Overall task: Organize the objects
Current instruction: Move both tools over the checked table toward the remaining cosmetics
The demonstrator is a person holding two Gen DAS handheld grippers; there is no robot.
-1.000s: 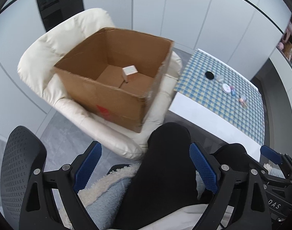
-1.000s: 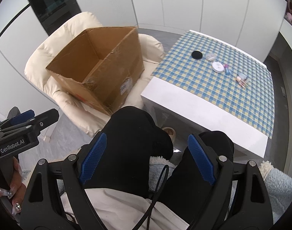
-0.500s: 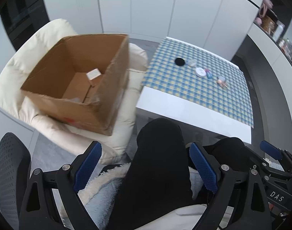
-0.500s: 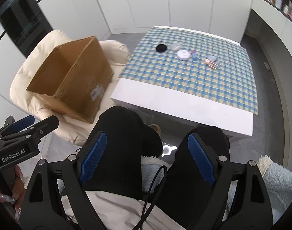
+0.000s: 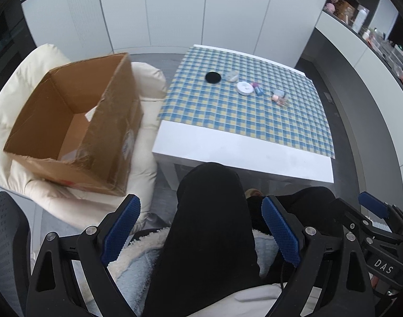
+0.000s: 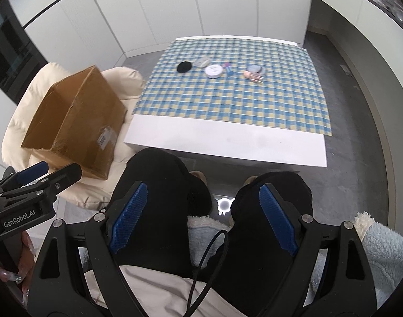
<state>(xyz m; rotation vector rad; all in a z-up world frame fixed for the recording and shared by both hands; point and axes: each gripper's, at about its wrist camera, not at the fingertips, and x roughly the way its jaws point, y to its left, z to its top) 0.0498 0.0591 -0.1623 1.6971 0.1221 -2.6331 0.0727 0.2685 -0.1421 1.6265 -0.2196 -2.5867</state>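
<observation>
Small items lie in a row on the checked cloth of the white table: a black round disc, a clear small case, a white round tin, a blue and pink small bottle, and a pinkish cluster. An open cardboard box rests on a cream armchair. My left gripper and right gripper both hang open and hold nothing, above the person's black-clad knees, well short of the table.
The cream armchair stands left of the table. A dark mesh chair back is at lower left. A counter with jars runs along the right. White cabinet doors fill the back wall.
Both views have swung right: the box and armchair slid to the left and the table with its items came to the middle. Both grippers stayed open.
</observation>
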